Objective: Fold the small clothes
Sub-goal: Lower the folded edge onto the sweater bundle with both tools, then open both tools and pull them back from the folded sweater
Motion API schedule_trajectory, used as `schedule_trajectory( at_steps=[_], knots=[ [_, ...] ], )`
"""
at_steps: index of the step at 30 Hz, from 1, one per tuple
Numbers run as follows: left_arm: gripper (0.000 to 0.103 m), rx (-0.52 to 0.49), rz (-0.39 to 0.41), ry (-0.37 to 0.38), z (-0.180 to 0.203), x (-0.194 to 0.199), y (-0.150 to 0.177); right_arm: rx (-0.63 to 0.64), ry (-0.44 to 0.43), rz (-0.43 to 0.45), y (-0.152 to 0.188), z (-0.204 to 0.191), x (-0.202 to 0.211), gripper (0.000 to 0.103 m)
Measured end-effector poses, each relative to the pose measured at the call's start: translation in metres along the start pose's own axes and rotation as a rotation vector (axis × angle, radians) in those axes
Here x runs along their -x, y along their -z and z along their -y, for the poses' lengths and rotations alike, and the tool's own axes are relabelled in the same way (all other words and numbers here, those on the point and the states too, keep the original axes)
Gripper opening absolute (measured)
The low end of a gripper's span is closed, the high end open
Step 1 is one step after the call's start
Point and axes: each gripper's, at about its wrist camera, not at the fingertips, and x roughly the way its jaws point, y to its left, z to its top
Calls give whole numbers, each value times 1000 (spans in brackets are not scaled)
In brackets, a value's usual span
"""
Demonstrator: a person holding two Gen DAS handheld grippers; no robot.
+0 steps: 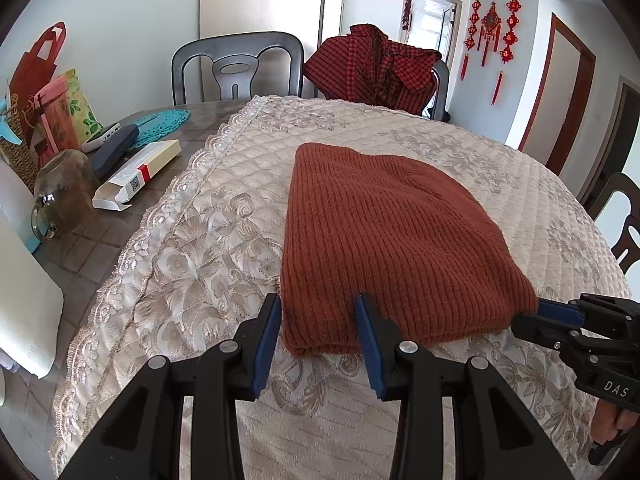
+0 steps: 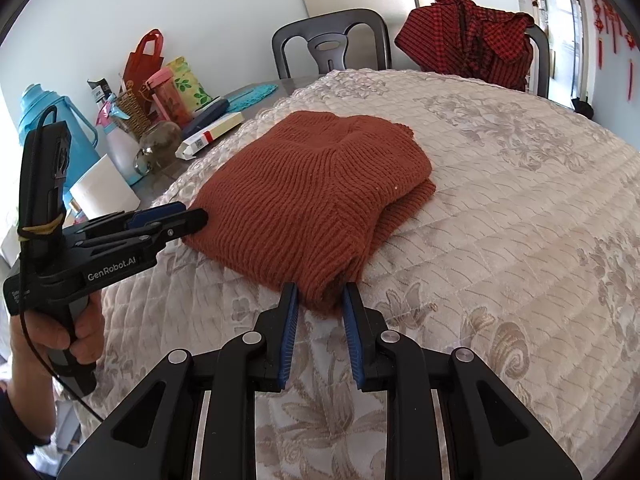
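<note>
A rust-orange knitted garment (image 1: 392,236) lies folded on the cream quilted cloth (image 1: 192,264); it also shows in the right wrist view (image 2: 316,200). My left gripper (image 1: 319,304) is open, its blue-padded fingers astride the garment's near left corner. It appears from the side in the right wrist view (image 2: 188,216). My right gripper (image 2: 320,292) is open, its fingers either side of the garment's near right corner. It shows in the left wrist view (image 1: 544,312) at the garment's right corner.
Clutter stands at the table's left: a glass jar (image 1: 64,192), a white box (image 1: 136,174), bags, a blue thermos (image 2: 52,128), a paper roll (image 2: 104,192). A dark chair (image 1: 236,66) and a chair draped with a red plaid shirt (image 1: 376,64) stand behind.
</note>
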Motion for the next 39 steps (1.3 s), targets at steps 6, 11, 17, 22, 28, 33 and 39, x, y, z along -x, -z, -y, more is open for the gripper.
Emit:
schedule_trajectory(
  at_steps=[6,11,17,22,28,33,39],
  knots=[
    [41,-19,-5,-1,4,14,8,-8,-2,3,5,-2,10,23],
    [48,-45,6,-8,9,30,15,-10,6,17,10,-4,25,23],
    [54,-67,-3,-24,11,35,30,18,60,21,24,-9,37,42],
    [55,-55,-34,-38,7,28,37,39,105,-9,34,-8,32,42],
    [59,-34,-60,-61,1,19,41,30,126,-20,35,-3,26,42],
    [59,-20,-79,-59,-3,13,42,18,135,-37,35,-1,17,42],
    [62,-19,-85,-52,-6,8,40,36,145,-45,33,-4,10,42]
  ],
)
